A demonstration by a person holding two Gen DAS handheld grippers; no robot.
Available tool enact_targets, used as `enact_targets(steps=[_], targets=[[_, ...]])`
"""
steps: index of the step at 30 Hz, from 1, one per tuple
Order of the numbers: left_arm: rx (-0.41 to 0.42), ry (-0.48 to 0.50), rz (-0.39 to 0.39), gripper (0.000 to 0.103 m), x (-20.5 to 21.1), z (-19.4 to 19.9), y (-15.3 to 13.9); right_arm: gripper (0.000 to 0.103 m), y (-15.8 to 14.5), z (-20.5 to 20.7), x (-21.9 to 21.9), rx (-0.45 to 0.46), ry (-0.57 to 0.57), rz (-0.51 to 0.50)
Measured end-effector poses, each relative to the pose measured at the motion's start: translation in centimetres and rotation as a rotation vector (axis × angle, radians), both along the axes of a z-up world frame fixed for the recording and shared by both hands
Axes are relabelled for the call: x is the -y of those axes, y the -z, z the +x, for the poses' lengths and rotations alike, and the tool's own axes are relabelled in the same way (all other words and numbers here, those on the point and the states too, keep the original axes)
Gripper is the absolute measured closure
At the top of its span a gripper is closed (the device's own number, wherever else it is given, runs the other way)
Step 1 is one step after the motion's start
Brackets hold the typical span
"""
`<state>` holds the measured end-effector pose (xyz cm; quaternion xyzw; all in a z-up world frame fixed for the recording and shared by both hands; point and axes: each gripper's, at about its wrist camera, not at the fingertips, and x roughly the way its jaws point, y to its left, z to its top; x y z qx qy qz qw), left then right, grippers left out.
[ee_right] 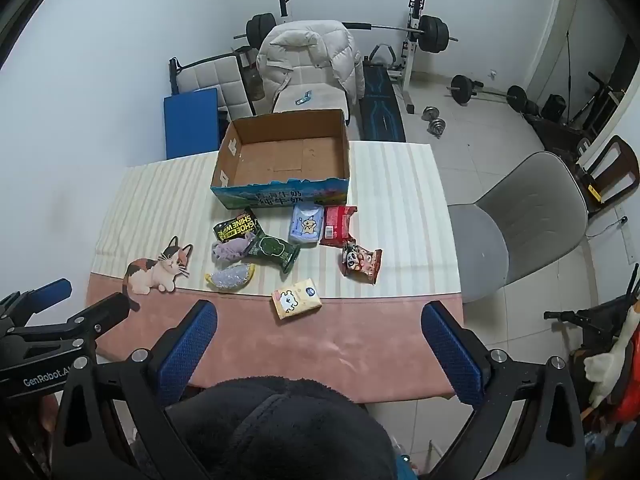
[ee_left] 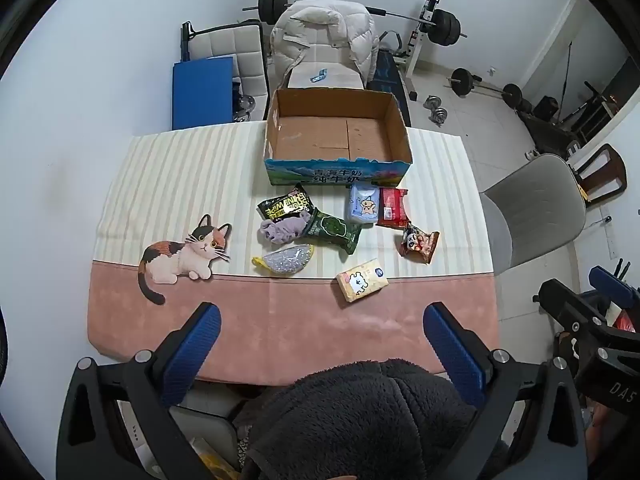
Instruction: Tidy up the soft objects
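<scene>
light: even, soft indoor, slightly cool | shadows: faint beside the box (ee_left: 338, 136) on the table (ee_left: 280, 328) | glare: none | focus: sharp centre | edges: strong fisheye bending, dark corners

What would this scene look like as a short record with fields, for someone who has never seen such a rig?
setting: table with striped and pink cloth, home gym behind
container: cardboard box, open, nothing inside
loose items: yellow tissue pack, green packet, purple cloth, red packet, all outside the box
left gripper: open, holding nothing
right gripper: open, holding nothing
progress: nothing packed yet
</scene>
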<state>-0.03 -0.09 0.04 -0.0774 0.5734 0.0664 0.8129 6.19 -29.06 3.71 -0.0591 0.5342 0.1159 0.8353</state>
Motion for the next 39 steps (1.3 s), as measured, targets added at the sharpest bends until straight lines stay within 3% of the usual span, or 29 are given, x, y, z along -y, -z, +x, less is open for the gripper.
enact_targets(steps=[39], targets=[[0.071,0.008,0.003,0.000,1.5,-0.2,-1.3,0.000,-1.1,-0.4,1.9,0.021,0.027,0.038]])
